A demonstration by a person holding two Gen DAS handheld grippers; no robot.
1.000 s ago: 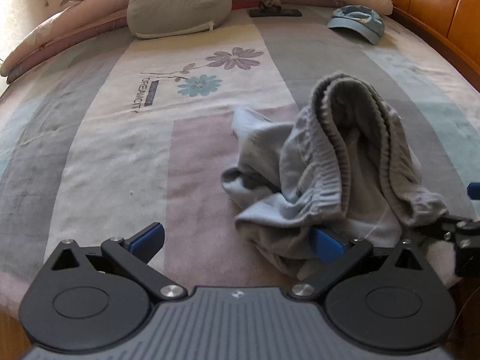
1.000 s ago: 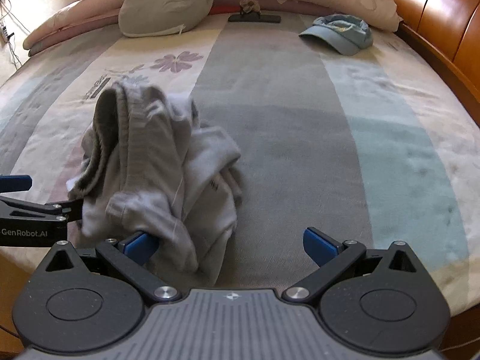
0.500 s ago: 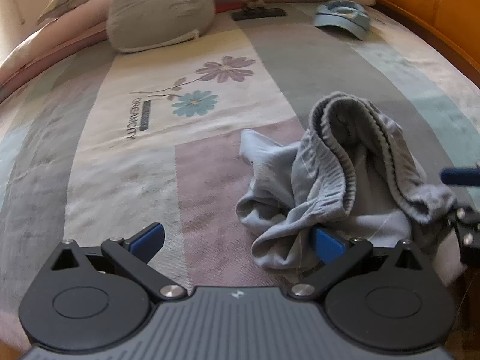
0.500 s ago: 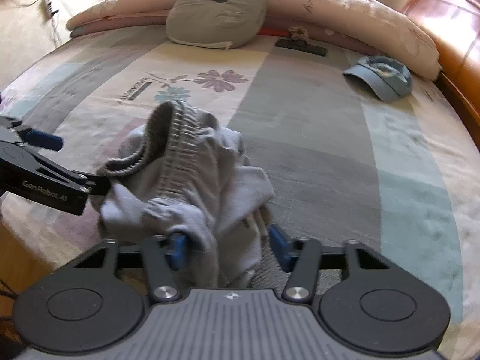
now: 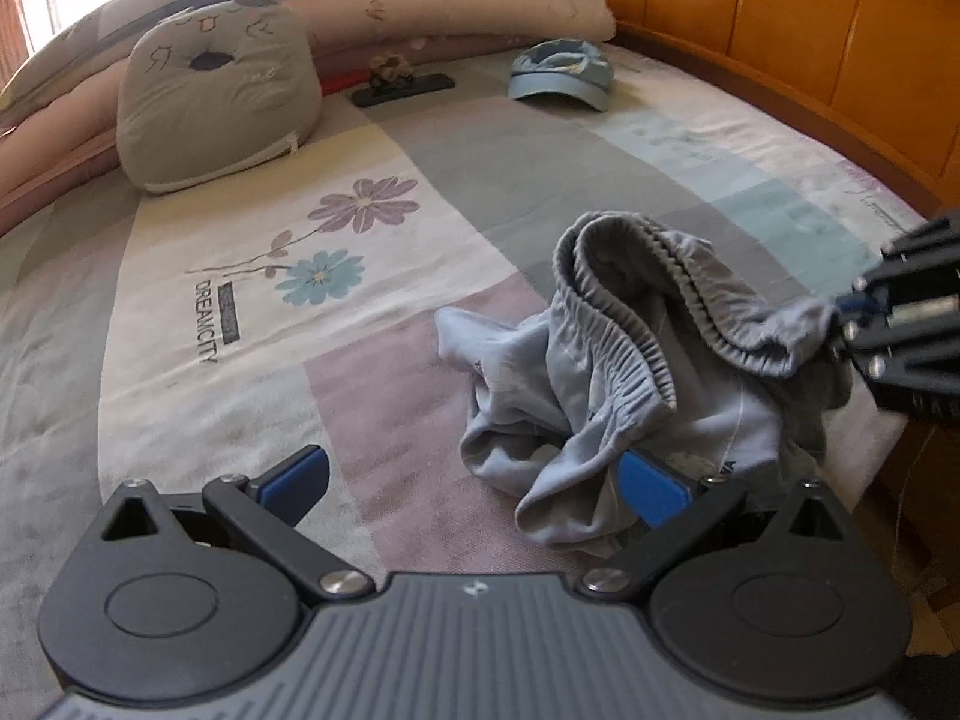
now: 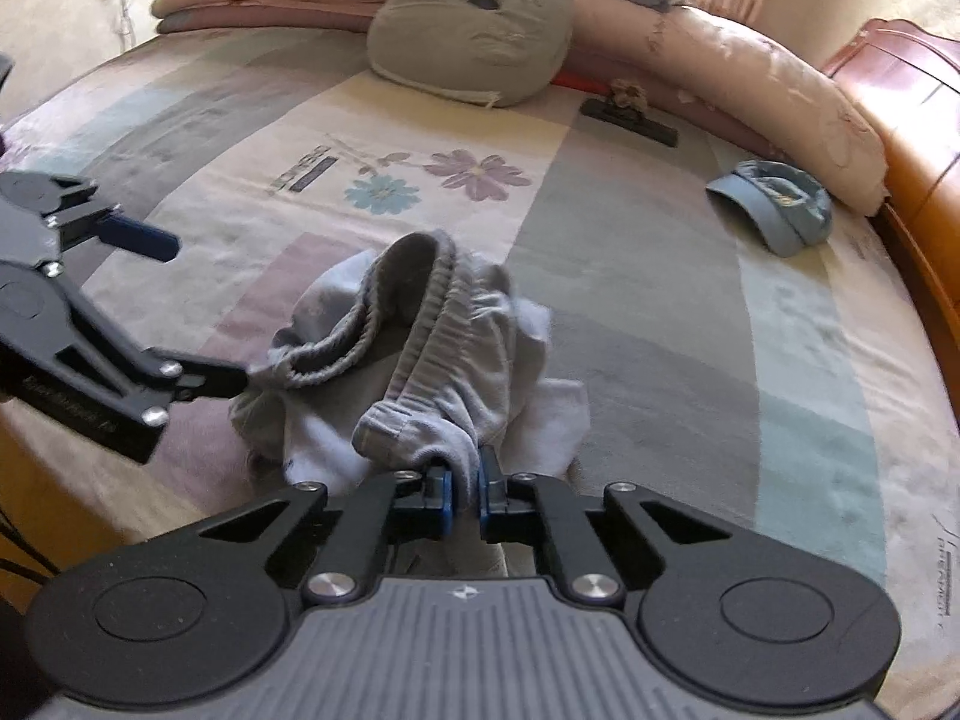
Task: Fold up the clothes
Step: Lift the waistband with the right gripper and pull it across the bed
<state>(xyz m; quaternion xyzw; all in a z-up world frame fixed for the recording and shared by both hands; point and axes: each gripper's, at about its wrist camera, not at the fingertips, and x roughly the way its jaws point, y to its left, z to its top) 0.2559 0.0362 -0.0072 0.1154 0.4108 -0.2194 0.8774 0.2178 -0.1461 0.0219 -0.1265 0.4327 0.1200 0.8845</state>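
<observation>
A crumpled pair of grey shorts (image 5: 606, 372) with an elastic waistband lies near the bed's front edge. In the right wrist view my right gripper (image 6: 463, 483) is closing, and its blue pads pinch a fold of the shorts (image 6: 444, 360) at the waistband. The left wrist view shows the right gripper (image 5: 843, 324) at the right edge, holding the band up. My left gripper (image 5: 474, 480) stands open over the shorts' near left part, cloth resting against its right finger (image 5: 651, 489). From the right wrist view the left gripper (image 6: 207, 312) has one fingertip at the waistband loop.
The bed (image 5: 180, 396) has a striped, flowered cover. A grey cat-face cushion (image 5: 216, 102) and long pink pillows (image 6: 750, 84) lie at the back, with a blue cap (image 5: 561, 75) and a dark flat object (image 5: 402, 87). An orange wooden bedframe (image 5: 780, 30) curves along the right.
The right gripper's jaws have closed from wide open onto the shorts' waistband and lifted it a little. Both views have rolled and shifted; the left gripper stays open.
</observation>
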